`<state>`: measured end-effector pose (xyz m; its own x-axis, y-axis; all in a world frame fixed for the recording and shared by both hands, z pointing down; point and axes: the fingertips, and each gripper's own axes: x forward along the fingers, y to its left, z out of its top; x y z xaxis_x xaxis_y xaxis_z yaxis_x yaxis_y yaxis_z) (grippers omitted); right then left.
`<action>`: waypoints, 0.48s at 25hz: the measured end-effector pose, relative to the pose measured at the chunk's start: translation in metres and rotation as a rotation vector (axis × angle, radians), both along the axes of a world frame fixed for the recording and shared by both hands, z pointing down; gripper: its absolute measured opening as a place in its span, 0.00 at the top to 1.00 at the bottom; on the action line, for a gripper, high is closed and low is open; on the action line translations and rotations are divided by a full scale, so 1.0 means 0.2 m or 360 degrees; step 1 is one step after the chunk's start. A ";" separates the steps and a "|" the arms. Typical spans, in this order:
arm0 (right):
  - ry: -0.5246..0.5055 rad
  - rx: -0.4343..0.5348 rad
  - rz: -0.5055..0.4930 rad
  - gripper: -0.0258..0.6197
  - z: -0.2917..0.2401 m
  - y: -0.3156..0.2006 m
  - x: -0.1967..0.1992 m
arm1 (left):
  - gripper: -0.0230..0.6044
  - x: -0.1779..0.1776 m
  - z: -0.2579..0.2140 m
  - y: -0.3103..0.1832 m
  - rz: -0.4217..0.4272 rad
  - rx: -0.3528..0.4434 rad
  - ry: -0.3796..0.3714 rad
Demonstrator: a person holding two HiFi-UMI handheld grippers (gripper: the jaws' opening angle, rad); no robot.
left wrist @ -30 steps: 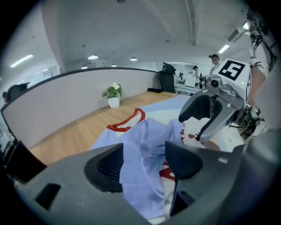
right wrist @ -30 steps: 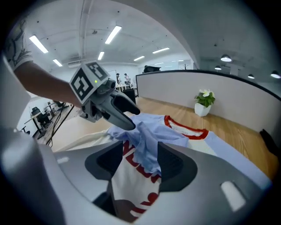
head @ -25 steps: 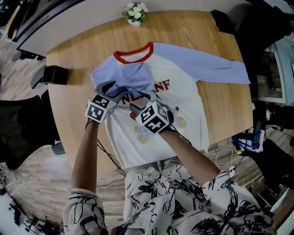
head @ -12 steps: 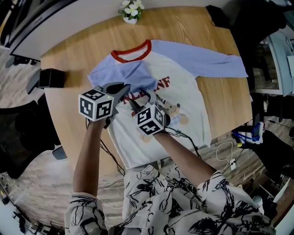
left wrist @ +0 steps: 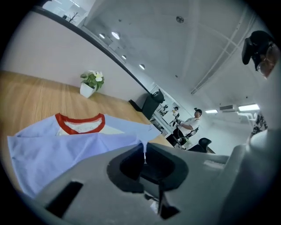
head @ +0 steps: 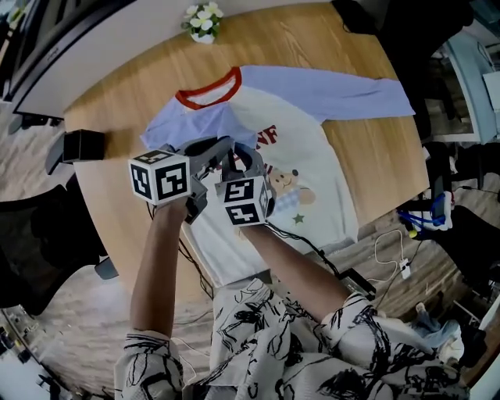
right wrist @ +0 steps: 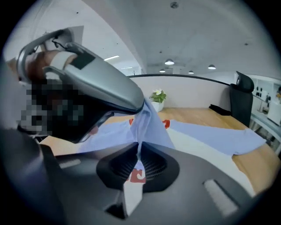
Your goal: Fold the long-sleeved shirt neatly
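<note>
My left hand-held gripper (left wrist: pixel 144 148) is closed on a thin fold of the blue left sleeve (head: pixel 187 125), which comes up out of the line where the 2 jaws meet. My right hand-held gripper (right wrist: pixel 138 152) has just been closing its jaws, and the same blue cloth is now pinched between them, with a strip of white and red print hanging below. In the right gripper view the cloth runs taut from the tip of my left one down to my right one, lifted clear of the rest.

In the head view the 2 sit close side by side, left one to the left, over the left chest of the shirt (head: pixel 312 164). The shirt lies flat, face up, on the round wooden bench (head: pixel 109 211), its hem at the near edge by my body. Its red collar (head: pixel 207 87) points to the far side. The left sleeve is drawn in across the chest, while the right sleeve (head: pixel 344 87) stretches straight out to the far right, flat on the wood.

A small flower pot (head: pixel 201 22) stands at the far edge beyond the collar. A black box (head: pixel 82 144) sits at the left edge of the bench.
</note>
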<state>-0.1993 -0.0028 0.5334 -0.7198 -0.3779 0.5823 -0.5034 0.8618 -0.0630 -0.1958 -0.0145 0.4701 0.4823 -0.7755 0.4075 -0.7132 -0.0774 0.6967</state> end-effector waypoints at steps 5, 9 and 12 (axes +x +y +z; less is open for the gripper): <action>-0.0164 -0.0296 -0.0168 0.91 -0.05 -0.04 0.13 | 0.94 -0.06 0.03 -0.11 -0.0016 -0.0112 -0.0277; -0.0329 -0.0579 -0.0277 0.91 -0.13 -0.18 0.26 | 0.94 0.01 0.04 -0.29 0.0059 -0.0219 -0.0383; -0.0459 -0.0860 -0.0200 0.91 -0.14 -0.34 0.38 | 0.94 0.12 0.08 -0.47 0.0161 -0.0316 -0.0394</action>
